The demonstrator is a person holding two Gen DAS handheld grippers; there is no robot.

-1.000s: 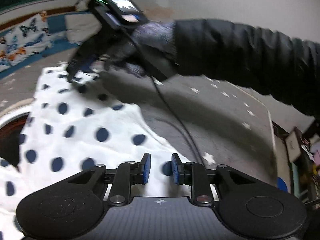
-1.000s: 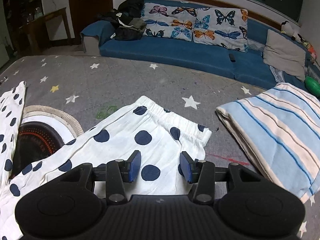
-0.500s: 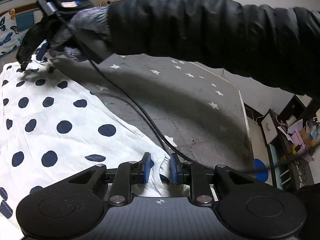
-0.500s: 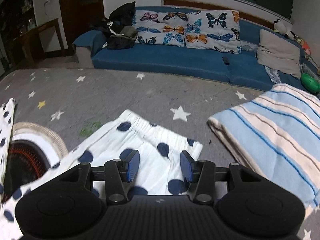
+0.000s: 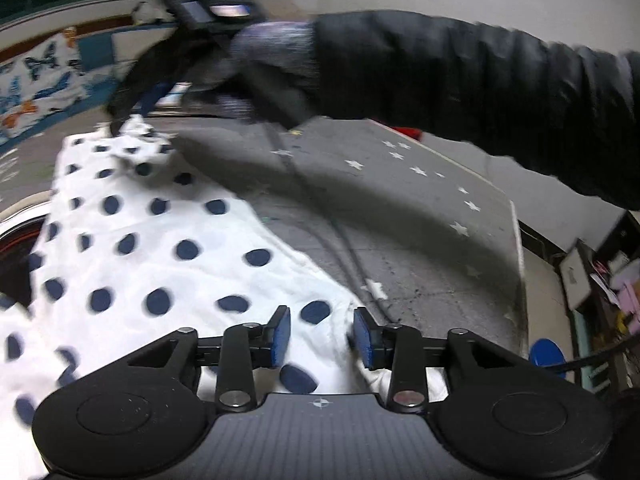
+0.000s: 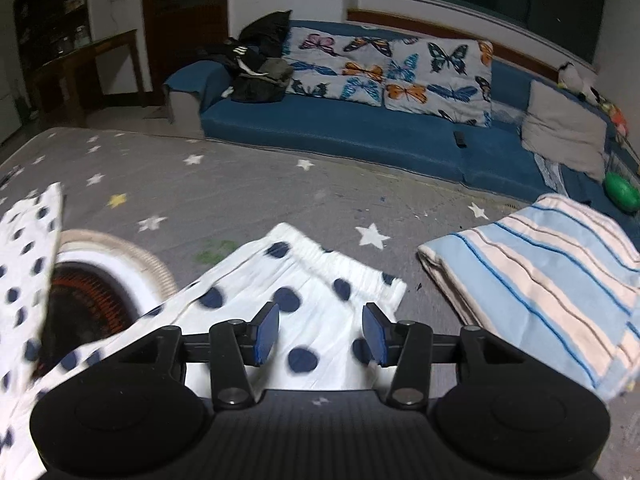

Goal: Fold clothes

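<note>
Polka-dot garment (image 6: 304, 312) on starred mat (image 6: 248, 196), left gripper (image 5: 320, 338) and right gripper (image 6: 318, 332) fingers apart.

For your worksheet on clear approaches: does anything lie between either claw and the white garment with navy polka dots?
Nothing visible does. The white polka-dot garment lies directly beneath the open right claw and the open left claw.

White navy-dotted garment (image 6: 304, 320), rumpled, spread on starred gray mat.
</note>
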